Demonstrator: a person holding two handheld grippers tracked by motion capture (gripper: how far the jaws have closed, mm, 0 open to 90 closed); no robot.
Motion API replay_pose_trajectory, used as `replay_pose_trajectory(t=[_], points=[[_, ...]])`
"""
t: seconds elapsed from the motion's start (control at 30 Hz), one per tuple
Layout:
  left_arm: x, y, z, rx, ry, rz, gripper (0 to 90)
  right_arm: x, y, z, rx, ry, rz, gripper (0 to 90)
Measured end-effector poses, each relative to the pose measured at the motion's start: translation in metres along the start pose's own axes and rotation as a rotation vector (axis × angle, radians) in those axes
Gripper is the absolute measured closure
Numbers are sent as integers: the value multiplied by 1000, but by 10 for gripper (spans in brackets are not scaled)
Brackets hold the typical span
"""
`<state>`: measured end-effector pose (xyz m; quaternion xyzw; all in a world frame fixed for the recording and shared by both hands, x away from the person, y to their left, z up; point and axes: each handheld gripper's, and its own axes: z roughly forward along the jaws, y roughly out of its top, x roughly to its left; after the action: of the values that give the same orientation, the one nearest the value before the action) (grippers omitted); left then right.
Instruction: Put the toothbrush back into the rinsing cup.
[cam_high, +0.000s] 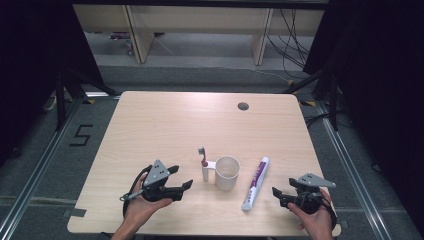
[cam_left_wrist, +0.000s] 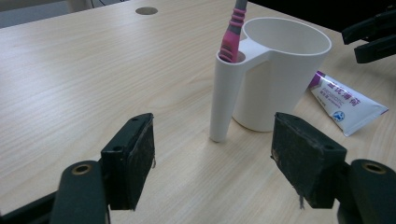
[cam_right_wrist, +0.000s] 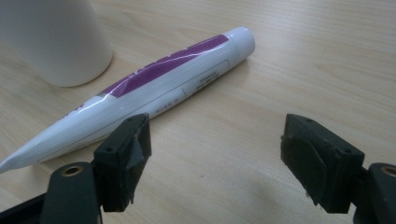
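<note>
Resting near the worktop's (cam_high: 150, 120) front edge, the left claw (cam_high: 182, 189) gapes wide, empty, facing the white cup (cam_high: 227, 172) with a pink toothbrush (cam_high: 202, 156) in its side holder. The right claw (cam_high: 281, 195), equally wide, sits just beside the toothpaste tube (cam_high: 256, 182).

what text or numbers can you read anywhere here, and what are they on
"5": black mark on the grey floor, left of the table.
Toothpaste tube: purple print on its crimped end, too blurred to read.
Toothpaste tube, right gripper view: small grey print, too small to read.
Cup and toothbrush: no text.
</note>
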<state>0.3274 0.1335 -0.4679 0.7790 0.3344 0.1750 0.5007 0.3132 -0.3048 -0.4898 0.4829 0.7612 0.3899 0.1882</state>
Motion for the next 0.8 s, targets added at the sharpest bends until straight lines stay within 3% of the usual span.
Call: replay_pose_trajectory(t=[0.13,0.17,0.27,0.3,0.73,0.8], points=[[-1,-2,-1,8,-6,8,292,-1,0,0,-3,-2,-4,255],[-1,-3,-2,13,-4,10,291,2,0,0,7,7,33,255],[0,-9,-4,16,-1,1,283,1,-1,0,10,-5,35,255],[0,-10,-6,23,1,3,282,-1,-1,1,1,-8,7,255],[-1,-34,-22,57,7,-7,270,-3,-1,1,-10,3,-7,255],[-1,-37,-25,61,11,-11,268,-1,-1,0,3,13,33,255]])
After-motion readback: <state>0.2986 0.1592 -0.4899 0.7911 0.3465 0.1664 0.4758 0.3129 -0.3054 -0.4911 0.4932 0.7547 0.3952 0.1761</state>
